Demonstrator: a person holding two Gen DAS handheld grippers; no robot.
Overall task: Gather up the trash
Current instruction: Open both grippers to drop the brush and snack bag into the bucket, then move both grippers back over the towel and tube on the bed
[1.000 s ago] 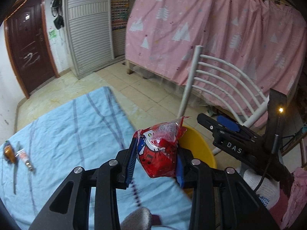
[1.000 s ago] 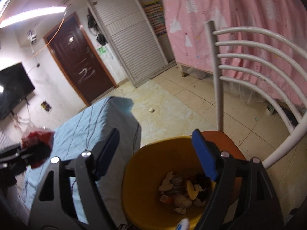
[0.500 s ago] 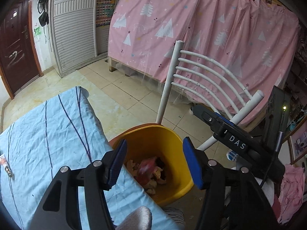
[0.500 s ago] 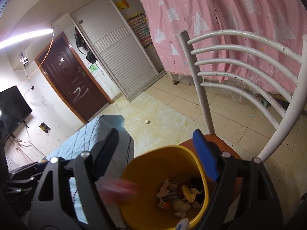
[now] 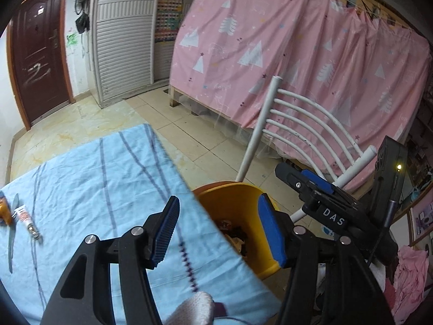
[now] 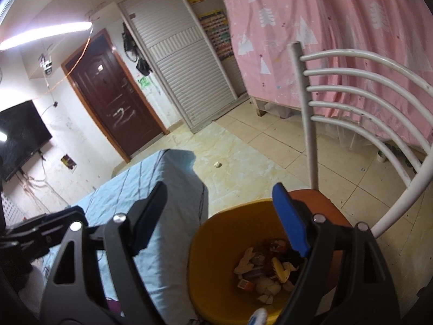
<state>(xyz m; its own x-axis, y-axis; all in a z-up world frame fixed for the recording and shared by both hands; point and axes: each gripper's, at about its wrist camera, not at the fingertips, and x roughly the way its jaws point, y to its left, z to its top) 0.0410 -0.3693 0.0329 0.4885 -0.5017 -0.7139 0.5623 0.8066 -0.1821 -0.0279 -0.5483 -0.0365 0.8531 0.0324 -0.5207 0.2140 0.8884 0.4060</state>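
My left gripper (image 5: 219, 198) stands open with nothing between its blue pads, above the table edge beside the yellow bin (image 5: 245, 193). The bin sits on a chair seat and holds mixed trash (image 6: 266, 268): crumpled paper, wrappers and a yellow comb. My right gripper (image 6: 219, 187) is open and empty just above the bin (image 6: 209, 246). In the left wrist view the right gripper (image 5: 311, 185) shows beyond the bin. On the blue cloth's left edge lie a small tube (image 5: 25, 219), a blade-like tool (image 5: 12, 228) and an orange item (image 5: 4, 211).
The blue striped tablecloth (image 5: 94, 189) ends right at the bin. A white metal chair back (image 6: 365, 108) rises behind the bin, in front of a pink curtain (image 5: 297, 54). A white scrap (image 6: 217, 164) lies on the tiled floor. A gloved fingertip (image 5: 194, 307) shows at the bottom.
My left gripper opened and let go of the red wrapper, which fell into the yellow bin. It then drew back from over the bin toward the table. The right gripper stayed open.
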